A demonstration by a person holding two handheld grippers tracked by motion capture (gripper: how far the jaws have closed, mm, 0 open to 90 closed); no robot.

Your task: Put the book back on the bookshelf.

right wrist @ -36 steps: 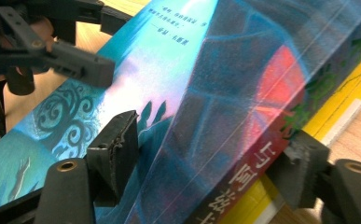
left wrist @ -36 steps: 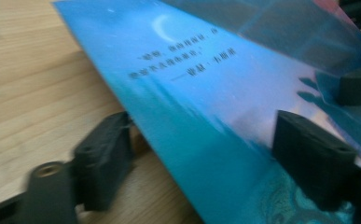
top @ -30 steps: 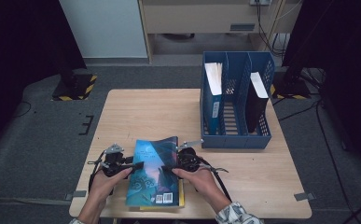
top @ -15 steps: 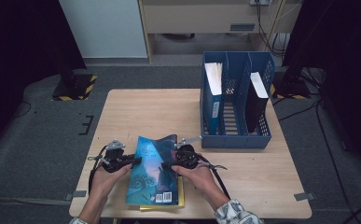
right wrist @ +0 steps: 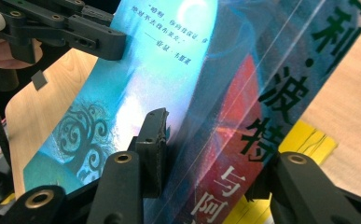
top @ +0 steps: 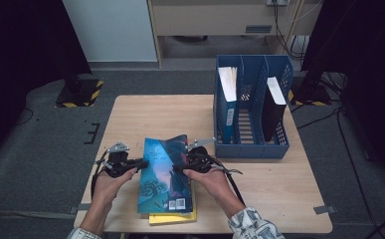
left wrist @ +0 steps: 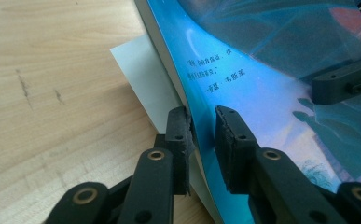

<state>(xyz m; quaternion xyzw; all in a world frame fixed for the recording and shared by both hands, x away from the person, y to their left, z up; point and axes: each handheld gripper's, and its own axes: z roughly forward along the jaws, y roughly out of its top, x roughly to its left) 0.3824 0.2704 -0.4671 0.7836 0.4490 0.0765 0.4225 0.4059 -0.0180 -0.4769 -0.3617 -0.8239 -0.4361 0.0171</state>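
Blue book (top: 165, 174) sits at the table's (top: 145, 112) near edge atop a yellow book (top: 172, 217); left gripper (top: 139, 164) and right gripper (top: 180, 168) have just been closing, both now clamped on its edges (cover bowing), so pickup is begun, placing left; file rack (top: 252, 144) to the right already has 2 books, w/ one slot free.

Blue file rack (top: 249, 144) on wooden table (top: 145, 114) (far right), holding two books, possibly binders.
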